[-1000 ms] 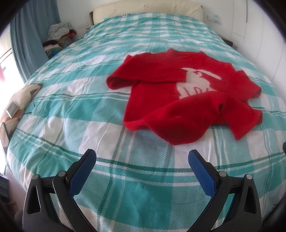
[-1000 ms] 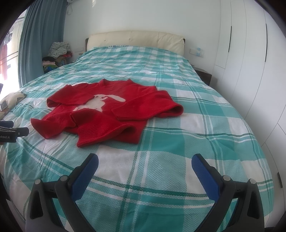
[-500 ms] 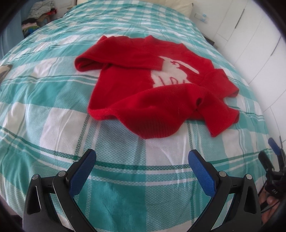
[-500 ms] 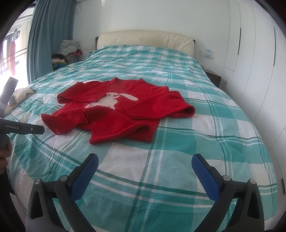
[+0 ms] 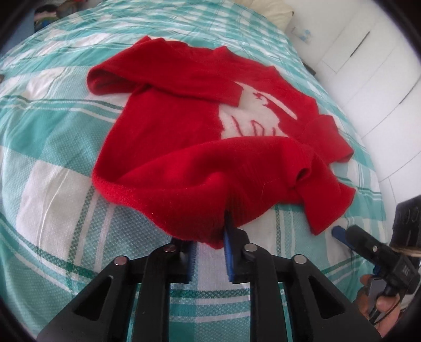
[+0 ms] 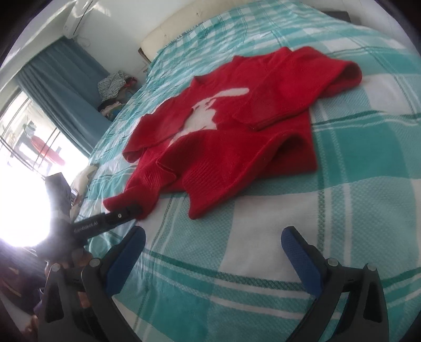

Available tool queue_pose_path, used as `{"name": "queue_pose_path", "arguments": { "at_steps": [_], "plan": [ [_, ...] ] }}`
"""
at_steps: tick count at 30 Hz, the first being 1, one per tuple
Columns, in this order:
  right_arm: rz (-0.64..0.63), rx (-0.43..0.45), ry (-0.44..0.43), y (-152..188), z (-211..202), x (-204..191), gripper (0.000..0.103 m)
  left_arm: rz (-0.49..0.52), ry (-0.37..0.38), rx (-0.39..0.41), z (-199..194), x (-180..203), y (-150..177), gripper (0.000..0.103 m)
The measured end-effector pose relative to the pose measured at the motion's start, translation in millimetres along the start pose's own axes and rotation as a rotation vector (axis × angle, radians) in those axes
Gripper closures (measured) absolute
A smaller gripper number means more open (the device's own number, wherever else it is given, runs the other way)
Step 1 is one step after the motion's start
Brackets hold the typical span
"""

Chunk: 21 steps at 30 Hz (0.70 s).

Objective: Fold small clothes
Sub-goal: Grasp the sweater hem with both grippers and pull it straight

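A small red sweater (image 5: 200, 147) with a white figure on its front lies crumpled on a teal and white checked bed; it also shows in the right wrist view (image 6: 236, 136). My left gripper (image 5: 209, 239) is shut on the near hem of the sweater; the cloth hides its fingertips. In the right wrist view the left gripper (image 6: 131, 211) meets the sweater's near left corner. My right gripper (image 6: 213, 250) is open and empty above the bed, just short of the sweater's near edge. It shows at the right edge of the left wrist view (image 5: 342, 234).
The checked bedspread (image 6: 302, 215) covers the bed. A cream headboard (image 6: 189, 18) stands at the far end. A teal curtain (image 6: 63, 76) and a pile of clothes (image 6: 115, 86) are at the left. White wardrobe doors (image 5: 368, 60) run along the right.
My left gripper has moved forward to the sweater's near hem and shut on it. My right gripper has moved closer to the sweater and tilted; it stays open.
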State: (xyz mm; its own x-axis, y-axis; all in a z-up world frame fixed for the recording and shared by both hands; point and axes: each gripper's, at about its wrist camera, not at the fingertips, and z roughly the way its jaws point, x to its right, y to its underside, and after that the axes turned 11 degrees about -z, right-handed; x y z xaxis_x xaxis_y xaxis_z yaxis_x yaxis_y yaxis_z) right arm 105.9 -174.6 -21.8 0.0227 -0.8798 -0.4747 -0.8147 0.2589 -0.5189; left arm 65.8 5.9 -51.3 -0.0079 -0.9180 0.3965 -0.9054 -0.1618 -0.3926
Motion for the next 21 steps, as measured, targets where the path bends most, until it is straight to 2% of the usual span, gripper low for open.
{"name": "queue_pose_path", "arguments": {
  "at_steps": [3, 4, 5, 7, 10, 14, 17, 19, 21],
  "plan": [
    [0.034, 0.022, -0.032, -10.9, 22.1, 1.4, 0.036, 0.022, -0.009, 0.057, -7.5, -0.2, -4.5, 0.094],
    [0.034, 0.032, -0.015, -13.1, 23.7, 1.8, 0.062, 0.015, 0.001, 0.069, -12.7, -3.5, -6.5, 0.095],
    [0.037, 0.042, 0.009, -14.1, 21.2, 2.6, 0.095, 0.004, 0.016, 0.074, -19.1, -7.8, -8.9, 0.095],
    [0.052, 0.056, -0.007, -14.5, 3.9, 4.4, 0.098, -0.018, 0.046, 0.061, -37.5, -18.4, -11.2, 0.096],
    [-0.008, 0.049, -0.045, -14.4, -45.0, -1.3, 0.098, -0.02, 0.097, -0.018, -67.0, -34.7, -2.5, 0.096],
    [-0.05, -0.071, -0.079, 9.0, -95.2, -4.3, 0.098, 0.061, 0.064, -0.147, -80.6, -47.9, 27.2, 0.096],
    [-0.062, -0.162, -0.047, 31.4, -96.1, 3.1, 0.098, 0.083, 0.03, -0.254, -66.9, -53.3, 46.2, 0.096],
    [-0.067, -0.185, -0.015, 40.9, -84.4, 10.6, 0.098, 0.095, -0.014, -0.253, -58.0, -56.7, 52.3, 0.095],
    [-0.045, -0.181, -0.022, 45.4, -71.0, 19.2, 0.098, 0.075, 0.001, -0.262, -52.0, -59.6, 50.5, 0.093]
  ]
}}
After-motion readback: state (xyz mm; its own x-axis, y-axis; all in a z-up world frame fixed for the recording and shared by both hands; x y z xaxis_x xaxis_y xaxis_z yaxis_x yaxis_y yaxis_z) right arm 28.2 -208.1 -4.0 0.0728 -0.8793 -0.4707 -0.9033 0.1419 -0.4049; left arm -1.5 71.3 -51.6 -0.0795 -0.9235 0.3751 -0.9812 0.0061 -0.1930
